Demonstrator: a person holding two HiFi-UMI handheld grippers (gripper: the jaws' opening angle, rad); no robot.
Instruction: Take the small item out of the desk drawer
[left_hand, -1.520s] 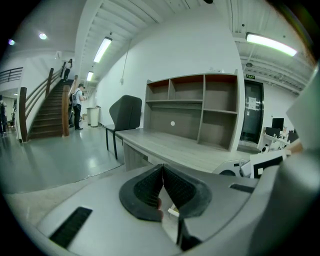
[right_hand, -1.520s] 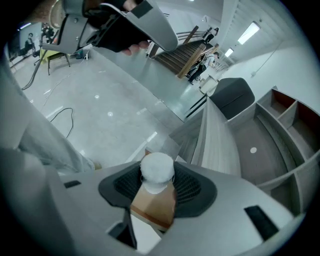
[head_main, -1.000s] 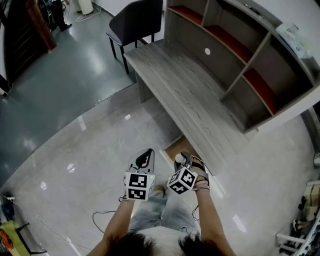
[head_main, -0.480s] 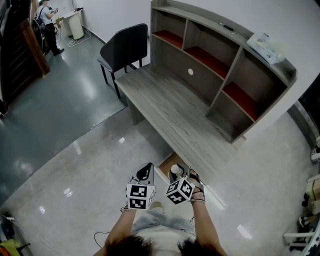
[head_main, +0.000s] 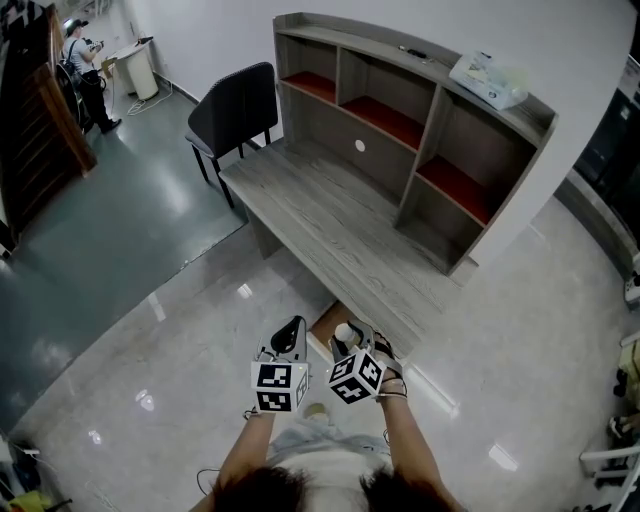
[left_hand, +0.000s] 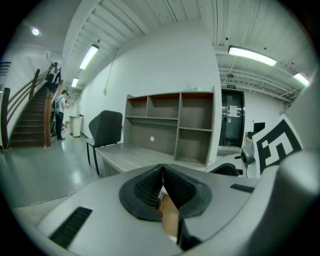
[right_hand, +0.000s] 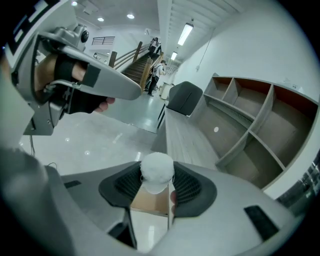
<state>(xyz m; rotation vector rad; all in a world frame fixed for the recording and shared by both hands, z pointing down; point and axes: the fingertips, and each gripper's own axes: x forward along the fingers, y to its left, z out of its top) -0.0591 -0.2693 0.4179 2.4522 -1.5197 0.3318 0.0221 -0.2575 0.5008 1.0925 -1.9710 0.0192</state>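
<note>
Small white round item (right_hand: 157, 171) is pinched between the jaws of the right tool (head_main: 347, 338), at lower centre of the head view. It hangs over the open drawer (head_main: 326, 322) at the worktop (head_main: 330, 215) edge. Left tool (left_hand: 162, 187) sits just beside it on the left, jaws pressed together on nothing. The item looks clear of the drawer. The worktop lies up-frame, with the right tool nearer to it.

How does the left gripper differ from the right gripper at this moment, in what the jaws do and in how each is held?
The left gripper has its jaws pressed together with nothing between them; the right gripper has its jaws clamped on a small white round item. In the head view the left gripper's marker cube sits square, while the right gripper's cube is turned on a corner. Both point toward the desk.
</note>
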